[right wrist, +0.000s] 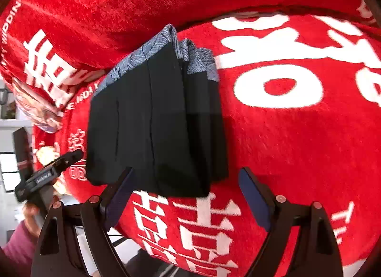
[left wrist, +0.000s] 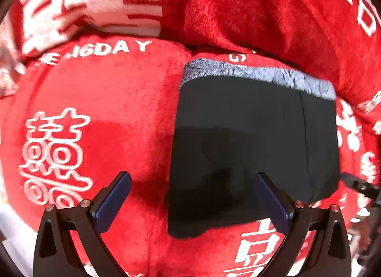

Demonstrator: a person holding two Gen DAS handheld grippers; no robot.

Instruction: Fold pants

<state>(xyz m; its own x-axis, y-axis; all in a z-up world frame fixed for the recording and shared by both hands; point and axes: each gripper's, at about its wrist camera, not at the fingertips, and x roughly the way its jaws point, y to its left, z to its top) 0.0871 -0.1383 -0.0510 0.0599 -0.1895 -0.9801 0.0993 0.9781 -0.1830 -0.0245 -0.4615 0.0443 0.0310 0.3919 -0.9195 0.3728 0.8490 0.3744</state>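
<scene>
On the far left of the left wrist view, a red plush blanket [left wrist: 123, 115] printed with white double-happiness characters was seen spread underneath everything, and a second fold of the same red cloth [left wrist: 238, 10] was bunched up behind it. Lower down, the left claw [left wrist: 193, 184] was held released, its two blue-padded fingers [left wrist: 114, 196] spread wide, nothing gripped between them. Its left finger was poised over bare red blanket, its right finger over the near part of the pants. Further right, the black pants [left wrist: 250, 138] were laid flat on the blanket as a compact folded rectangle, with a grey patterned waistband [left wrist: 262, 74] along the far edge. At the right edge, the tip of the other tool could just be made out beside the pants' right side.

Over in the right wrist view, at the far left, the left claw [right wrist: 69, 157] was picked out again, pointing towards the left edge of the pants; a hand and pink sleeve [right wrist: 19, 243] were glimpsed below it. In the middle, the folded pants [right wrist: 152, 122] were seen stacked in several layers, waistband [right wrist: 142, 55] away from the camera, resting on the blanket [right wrist: 297, 146]. Below, the right claw [right wrist: 188, 179] was likewise held released, fingers [right wrist: 252, 196] wide apart and empty: the left finger near the pants' near edge, the right finger over red blanket well clear of the cloth.
</scene>
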